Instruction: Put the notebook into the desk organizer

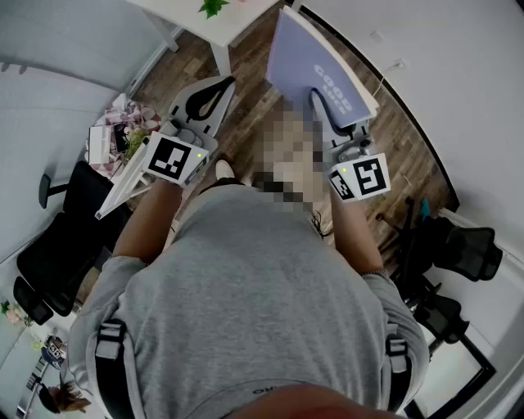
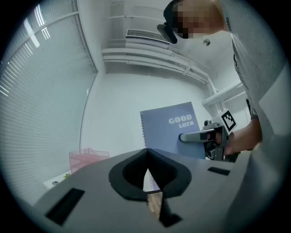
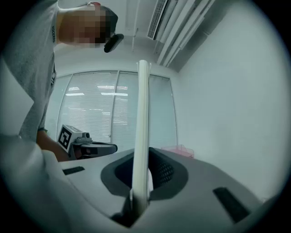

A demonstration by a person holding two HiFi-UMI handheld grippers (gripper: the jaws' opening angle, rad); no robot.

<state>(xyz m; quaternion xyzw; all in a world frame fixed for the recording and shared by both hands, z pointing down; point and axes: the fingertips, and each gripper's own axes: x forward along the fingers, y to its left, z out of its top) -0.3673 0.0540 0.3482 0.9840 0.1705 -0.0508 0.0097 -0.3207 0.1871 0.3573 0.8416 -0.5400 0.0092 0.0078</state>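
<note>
The step in hand looks like the carry: the lavender-blue spiral-bound notebook [image 1: 307, 57] is in the air, well apart from the pink translucent plastic desk organizer [image 2: 88, 158]. That organizer sits low at about 8 o'clock in the left gripper view. In the right gripper view it is just past the notebook's edge, at about 4 o'clock.

To do this well, I would keep the notebook standing on edge as it is and line its thin edge up with one slot. Then I would lower it straight, letting go only once the bottom edge rests inside. The spiral side is free, so it could catch on a divider. The organizer looks light and may slide if nudged.

The right tongs [image 1: 318, 96] are narrow and clamped on the notebook near the edge opposite the spiral. Its cover faces the other hand. The left tongs [image 1: 228, 82] are closed tip to tip with nothing between them. They could steady the organizer.

Both forearms reach forward from the chest, with the grippers about level and side by side. In the head view the notebook is at 1 o'clock. The white table [image 1: 205, 20] is at 12 o'clock.
</note>
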